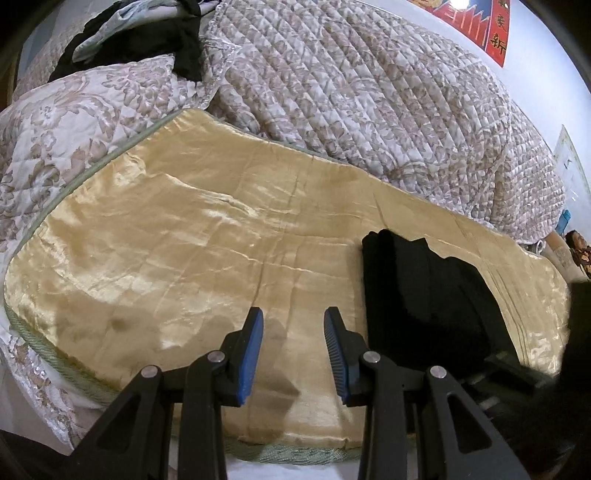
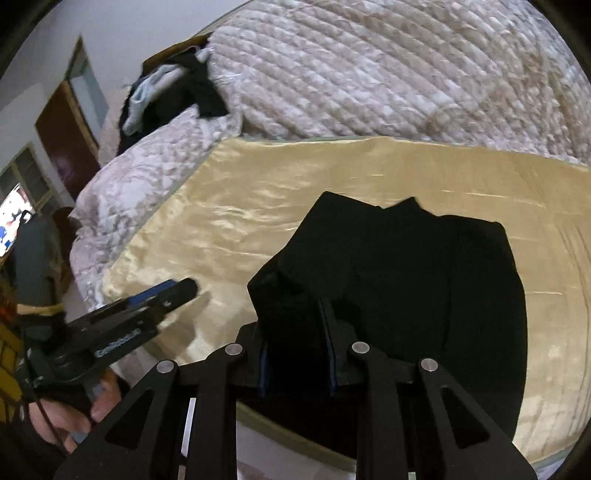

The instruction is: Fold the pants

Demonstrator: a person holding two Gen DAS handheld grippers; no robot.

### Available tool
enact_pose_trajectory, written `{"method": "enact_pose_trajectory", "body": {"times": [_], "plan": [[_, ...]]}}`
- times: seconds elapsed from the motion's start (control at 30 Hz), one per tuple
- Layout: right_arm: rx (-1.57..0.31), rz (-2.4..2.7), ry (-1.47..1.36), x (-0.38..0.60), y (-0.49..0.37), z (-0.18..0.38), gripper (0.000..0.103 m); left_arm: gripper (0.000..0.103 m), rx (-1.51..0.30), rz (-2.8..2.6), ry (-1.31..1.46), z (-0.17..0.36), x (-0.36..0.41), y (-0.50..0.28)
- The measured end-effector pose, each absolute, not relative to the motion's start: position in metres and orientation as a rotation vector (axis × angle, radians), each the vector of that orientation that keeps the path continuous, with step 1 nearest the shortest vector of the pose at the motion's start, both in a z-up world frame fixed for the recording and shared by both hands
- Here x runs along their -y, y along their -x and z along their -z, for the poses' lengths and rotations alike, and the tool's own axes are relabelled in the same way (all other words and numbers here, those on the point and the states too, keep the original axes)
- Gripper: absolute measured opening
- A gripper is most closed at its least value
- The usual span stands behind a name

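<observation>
Two fabrics set the scene: a glossy, creased gold satin mat (image 1: 207, 236) with a green corded edge, and on it the matte black pants (image 2: 424, 288), folded into a thick, roughly rectangular bundle with a stepped far edge. In the left wrist view the pants (image 1: 424, 295) lie at about 3 o'clock on the mat, just beside the right-hand finger.

The left gripper (image 1: 293, 354) hangs over bare satin with its ribbed blue pads (image 1: 251, 354) well apart, nothing between them. From the right wrist view it (image 2: 177, 290) enters at 9 o'clock, held in the person's hand (image 2: 74, 413), apart from the pants.

The right gripper (image 2: 297, 354) has its fingers spread around a raised corner of the black cloth, which fills the gap between them and hides the pads almost wholly; whether they pinch the fabric or merely straddle it, I cannot tell.

Beyond the mat, from 10 to 2 o'clock, a quilted floral comforter (image 1: 369, 92) is heaped up, with a matching pillow (image 1: 74, 122) at 10 o'clock and a pile of dark and pale clothes (image 1: 147, 33) behind it. A red poster (image 1: 476, 26) hangs on the wall at 1 o'clock.
</observation>
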State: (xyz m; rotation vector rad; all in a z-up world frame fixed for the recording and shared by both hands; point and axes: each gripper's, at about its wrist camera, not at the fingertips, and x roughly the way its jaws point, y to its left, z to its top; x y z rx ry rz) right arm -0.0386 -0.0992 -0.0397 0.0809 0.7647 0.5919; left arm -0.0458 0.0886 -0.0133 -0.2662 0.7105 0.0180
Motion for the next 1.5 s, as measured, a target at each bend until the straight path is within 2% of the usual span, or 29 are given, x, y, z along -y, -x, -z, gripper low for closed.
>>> {"method": "enact_pose_trajectory", "body": {"times": [0.1, 0.13, 0.17, 0.23, 0.43, 0.5, 0.57, 0.6, 0.77, 0.87, 0.9, 0.93, 0.97, 1.2, 1.37, 1.5], "plan": [[-0.786, -0.584, -0.073, 0.095, 0.039, 0.061, 0.025, 0.037, -0.712, -0.021, 0.26, 0.014, -0.089, 0.046], [-0.768, -0.59, -0.069, 0.096, 0.042, 0.059, 0.032, 0.037, -0.713, -0.023, 0.26, 0.014, -0.089, 0.046], [-0.772, -0.617, -0.074, 0.096, 0.044, 0.055, 0.044, 0.037, -0.714, -0.023, 0.261, 0.014, -0.09, 0.046], [-0.769, -0.683, -0.101, 0.099, 0.049, 0.044, 0.052, 0.037, -0.706, -0.015, 0.262, 0.012, -0.089, 0.046], [-0.599, -0.622, -0.158, 0.153, 0.079, 0.021, 0.052, 0.037, -0.673, 0.079, 0.24, 0.005, -0.07, 0.051], [-0.642, -0.538, -0.151, 0.17, 0.077, 0.037, 0.047, 0.037, -0.663, 0.136, 0.239, 0.001, -0.059, 0.053], [-0.748, -0.483, -0.151, 0.179, 0.07, 0.064, 0.024, 0.037, -0.654, 0.213, 0.232, -0.004, -0.043, 0.055], [-0.762, -0.492, -0.155, 0.181, 0.071, 0.07, 0.022, 0.037, -0.656, 0.251, 0.223, -0.004, -0.035, 0.056], [-0.719, -0.546, -0.202, 0.191, 0.066, 0.053, 0.022, 0.037, -0.72, 0.306, 0.175, 0.004, -0.009, 0.041], [-0.734, -0.478, -0.178, 0.201, 0.045, 0.052, 0.022, 0.038, -0.856, 0.242, 0.144, 0.026, -0.005, 0.023], [-0.799, -0.473, -0.165, 0.201, 0.031, 0.061, 0.021, 0.04, -0.85, 0.248, 0.164, 0.027, -0.008, 0.023], [-0.844, -0.476, -0.176, 0.204, 0.021, 0.067, 0.016, 0.039, -0.848, 0.245, 0.172, 0.023, -0.01, 0.023], [-0.83, -0.477, -0.215, 0.211, 0.019, 0.064, 0.014, 0.039, -0.842, 0.24, 0.165, 0.019, -0.01, 0.021], [-0.755, -0.459, -0.139, 0.208, -0.027, 0.033, 0.015, 0.039, -0.78, 0.236, 0.062, -0.008, 0.013, -0.028], [-0.799, -0.441, -0.146, 0.206, -0.073, 0.047, 0.015, 0.04, -0.806, 0.222, 0.015, 0.01, 0.016, -0.07], [-0.835, -0.412, -0.186, 0.213, -0.087, 0.069, 0.015, 0.041, -0.788, 0.229, 0.009, 0.016, 0.016, -0.068]]}}
